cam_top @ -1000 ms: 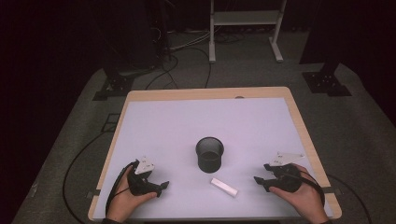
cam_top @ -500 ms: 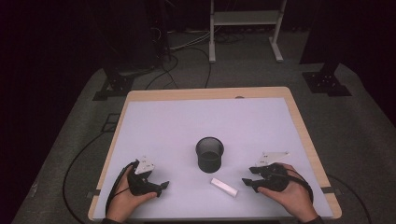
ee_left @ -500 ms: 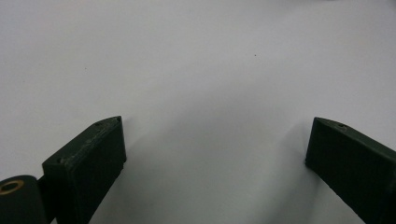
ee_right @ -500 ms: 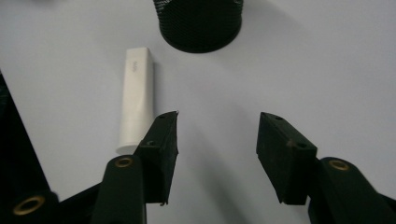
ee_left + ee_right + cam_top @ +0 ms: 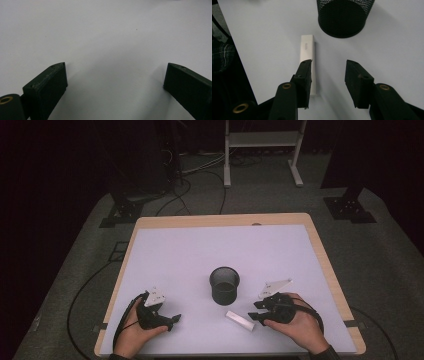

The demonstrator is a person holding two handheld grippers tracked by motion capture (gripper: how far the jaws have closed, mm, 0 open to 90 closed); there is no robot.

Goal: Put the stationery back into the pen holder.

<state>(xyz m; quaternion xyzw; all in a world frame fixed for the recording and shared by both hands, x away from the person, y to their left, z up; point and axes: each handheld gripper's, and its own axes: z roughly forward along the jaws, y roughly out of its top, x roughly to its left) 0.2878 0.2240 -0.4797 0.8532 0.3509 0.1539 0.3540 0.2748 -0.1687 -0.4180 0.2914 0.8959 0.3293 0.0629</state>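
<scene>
Misalignment is the likely risk: the right gripper (image 5: pixel 328 82), jaws half-open and just been closing on nothing, has the white stick (image 5: pixel 308 57) under its left jaw, so it could get shoved aside. The stick lies at the mesh cup's (image 5: pixel 224 285) five o'clock. The right gripper view reveals this offset, unclear from above. The left gripper (image 5: pixel 115 85) rests wide open, empty.

A pale table (image 5: pixel 170 250) is standing on grey carpet (image 5: pixel 385 250), with black cables (image 5: pixel 195 167) trailing past a white metal stand (image 5: pixel 262 140) behind
</scene>
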